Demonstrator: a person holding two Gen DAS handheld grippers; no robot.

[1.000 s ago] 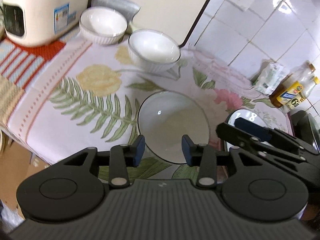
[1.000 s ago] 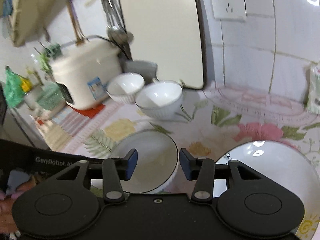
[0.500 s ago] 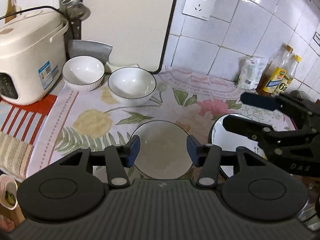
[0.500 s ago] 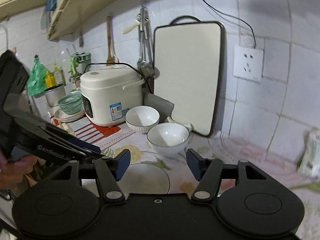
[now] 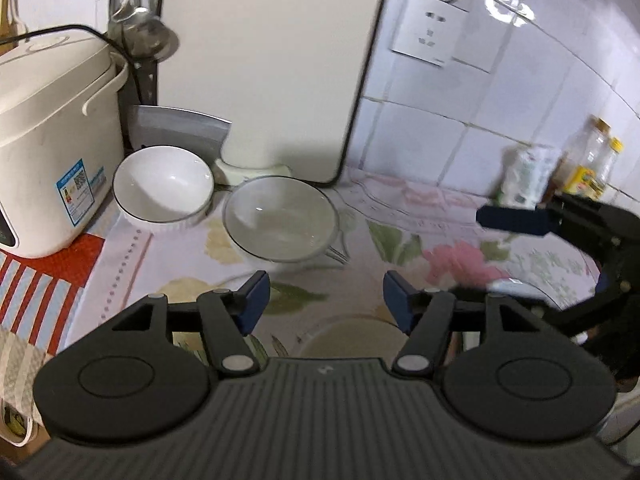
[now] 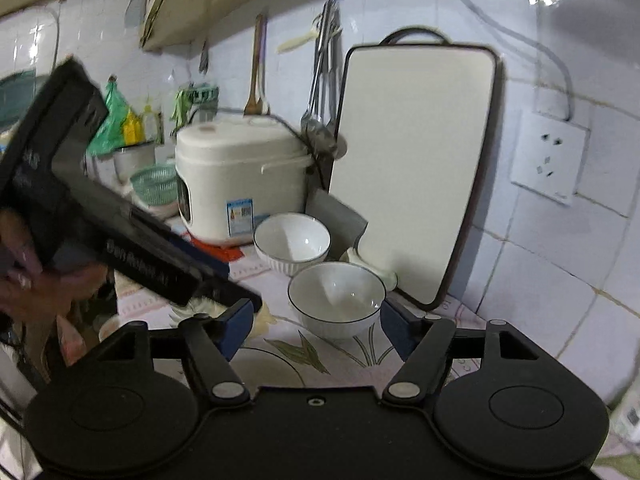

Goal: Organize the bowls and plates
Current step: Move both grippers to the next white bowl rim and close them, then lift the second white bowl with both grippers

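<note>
Two white ribbed bowls stand on the floral cloth near the wall: the back bowl (image 5: 162, 189) (image 6: 292, 242) next to the rice cooker, the nearer bowl (image 5: 280, 218) (image 6: 335, 298) in front of the cutting board. A white plate (image 5: 352, 338) (image 6: 262, 368) lies just under both grippers, mostly hidden. A second plate's rim (image 5: 520, 292) shows at the right. My left gripper (image 5: 325, 306) is open and empty above the cloth. My right gripper (image 6: 316, 330) is open and empty, and also shows in the left wrist view (image 5: 560, 220).
A white rice cooker (image 5: 48, 160) (image 6: 240, 184) stands at the left. A cutting board (image 5: 264, 64) (image 6: 412, 168) leans on the tiled wall, a cleaver (image 5: 176, 130) beside it. Oil bottles (image 5: 592, 164) and a packet (image 5: 524, 178) stand at the right. Utensils (image 6: 324, 80) hang above.
Both grippers have opened wider and lifted and tilted up from the plates, so the views now look at the bowls and wall. Nothing on the cloth has moved.
</note>
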